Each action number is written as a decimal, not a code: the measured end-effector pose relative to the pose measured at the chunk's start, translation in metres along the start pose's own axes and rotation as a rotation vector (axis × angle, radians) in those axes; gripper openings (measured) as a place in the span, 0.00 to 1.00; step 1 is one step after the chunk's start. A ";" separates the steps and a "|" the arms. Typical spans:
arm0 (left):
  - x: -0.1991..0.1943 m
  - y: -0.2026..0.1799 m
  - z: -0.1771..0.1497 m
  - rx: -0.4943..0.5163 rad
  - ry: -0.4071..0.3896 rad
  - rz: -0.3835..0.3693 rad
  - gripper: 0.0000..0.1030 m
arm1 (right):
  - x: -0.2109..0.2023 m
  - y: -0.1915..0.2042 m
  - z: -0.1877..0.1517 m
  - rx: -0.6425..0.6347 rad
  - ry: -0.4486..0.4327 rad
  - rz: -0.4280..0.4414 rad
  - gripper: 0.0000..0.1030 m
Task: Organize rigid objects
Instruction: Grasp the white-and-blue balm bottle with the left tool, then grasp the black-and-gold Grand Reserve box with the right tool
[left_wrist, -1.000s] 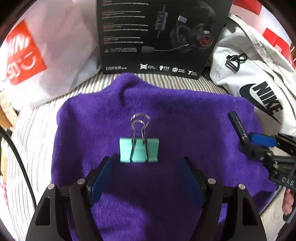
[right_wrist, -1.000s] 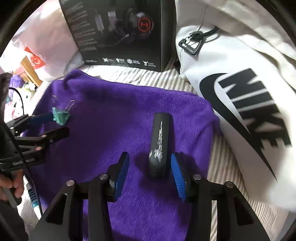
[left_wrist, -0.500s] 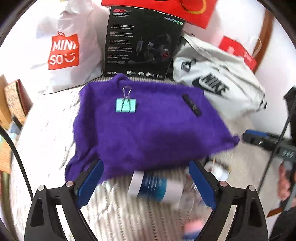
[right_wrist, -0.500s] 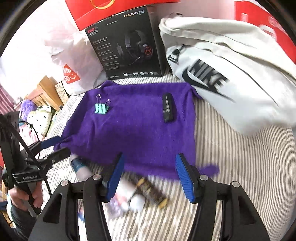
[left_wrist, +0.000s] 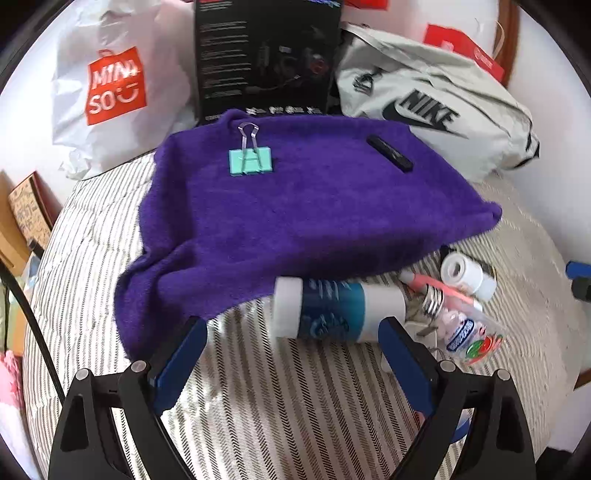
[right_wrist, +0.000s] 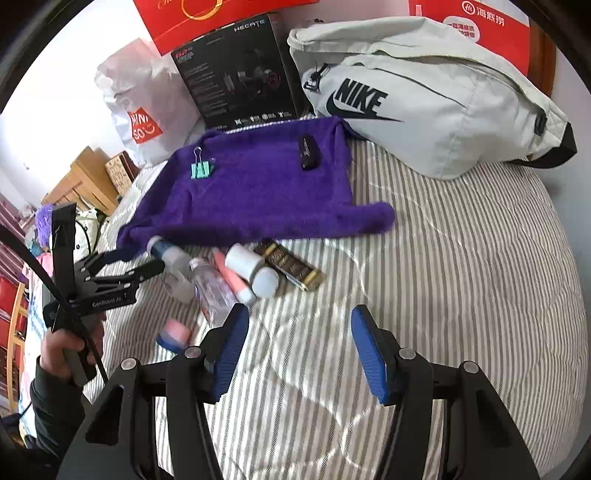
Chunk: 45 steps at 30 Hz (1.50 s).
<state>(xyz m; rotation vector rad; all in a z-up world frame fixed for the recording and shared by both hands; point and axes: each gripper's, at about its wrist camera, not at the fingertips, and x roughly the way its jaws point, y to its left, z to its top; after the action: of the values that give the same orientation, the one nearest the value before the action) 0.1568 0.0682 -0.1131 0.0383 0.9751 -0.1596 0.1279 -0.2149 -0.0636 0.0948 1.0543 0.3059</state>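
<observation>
On the purple towel (left_wrist: 314, 206) (right_wrist: 258, 192) lie a teal binder clip (left_wrist: 251, 160) (right_wrist: 201, 170) and a black bar (left_wrist: 389, 153) (right_wrist: 308, 153), both far from any finger. My left gripper (left_wrist: 291, 343) (right_wrist: 144, 260) stands wide open just short of a blue-and-white bottle (left_wrist: 325, 314) lying at the towel's near edge. Beside the bottle sit a white roll (left_wrist: 461, 273), a pink pen (left_wrist: 439, 291) and a dark gold box (right_wrist: 291, 267). Over bare striped bedding, my right gripper (right_wrist: 299, 339) (left_wrist: 578, 277) is open and holds nothing.
A white Miniso bag (left_wrist: 110, 92), a black headset box (left_wrist: 266, 62) and a grey Nike bag (right_wrist: 424, 103) line the back. Striped bedding (right_wrist: 461, 277) spreads to the right. Wooden furniture (right_wrist: 88, 181) stands at the left, where a hand (right_wrist: 62, 343) grips the left tool.
Both grippers have pulled back from the towel, leaving the clip and the black bar on it. Their jaws stand wider. The pile of small items has come into view.
</observation>
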 end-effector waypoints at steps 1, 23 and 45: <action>0.001 -0.004 -0.002 0.027 0.004 0.011 0.92 | -0.001 0.000 -0.002 -0.002 0.004 -0.007 0.56; 0.026 -0.012 0.011 -0.076 0.029 -0.029 0.83 | 0.014 0.002 -0.013 -0.022 0.051 0.012 0.56; 0.009 0.011 -0.004 -0.130 0.087 -0.027 0.75 | 0.113 0.010 0.031 -0.353 0.081 -0.055 0.55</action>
<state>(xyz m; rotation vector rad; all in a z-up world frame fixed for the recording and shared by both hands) 0.1604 0.0782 -0.1230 -0.0877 1.0717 -0.1195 0.2045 -0.1705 -0.1405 -0.2652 1.0665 0.4438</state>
